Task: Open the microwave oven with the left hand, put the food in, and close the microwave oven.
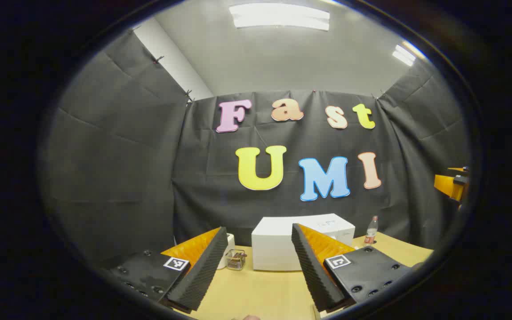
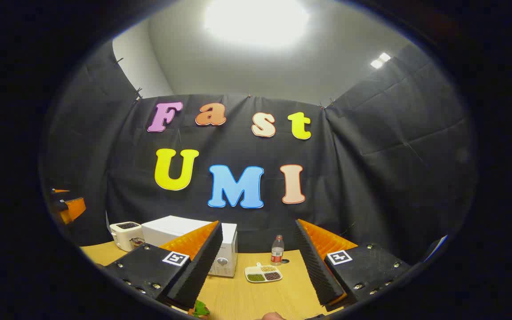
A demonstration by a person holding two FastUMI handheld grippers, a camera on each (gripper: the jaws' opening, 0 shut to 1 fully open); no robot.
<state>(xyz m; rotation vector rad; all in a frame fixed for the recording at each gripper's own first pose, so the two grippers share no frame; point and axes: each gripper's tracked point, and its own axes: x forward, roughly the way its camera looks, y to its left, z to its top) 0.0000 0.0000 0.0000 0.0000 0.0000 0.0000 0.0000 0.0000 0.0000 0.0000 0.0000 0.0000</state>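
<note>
A white microwave oven (image 1: 282, 242) stands at the back of the wooden table with its door closed; the right gripper view shows it (image 2: 185, 231) at the left. My left gripper (image 1: 258, 266) hangs open in front of it, some way off, with nothing between its fingers. My right gripper (image 2: 256, 271) is also open and empty. Beyond it lies a small white divided dish of food (image 2: 263, 273), to the right of the microwave. Something green (image 2: 200, 309) peeks in at the bottom edge of the right gripper view.
A white toaster (image 2: 126, 234) stands left of the microwave, and a small glass jar (image 1: 236, 259) sits beside it. A plastic bottle (image 2: 277, 251) stands behind the dish. The wooden table (image 1: 256, 293) stretches toward me. The other gripper (image 2: 67, 206) shows at the far left.
</note>
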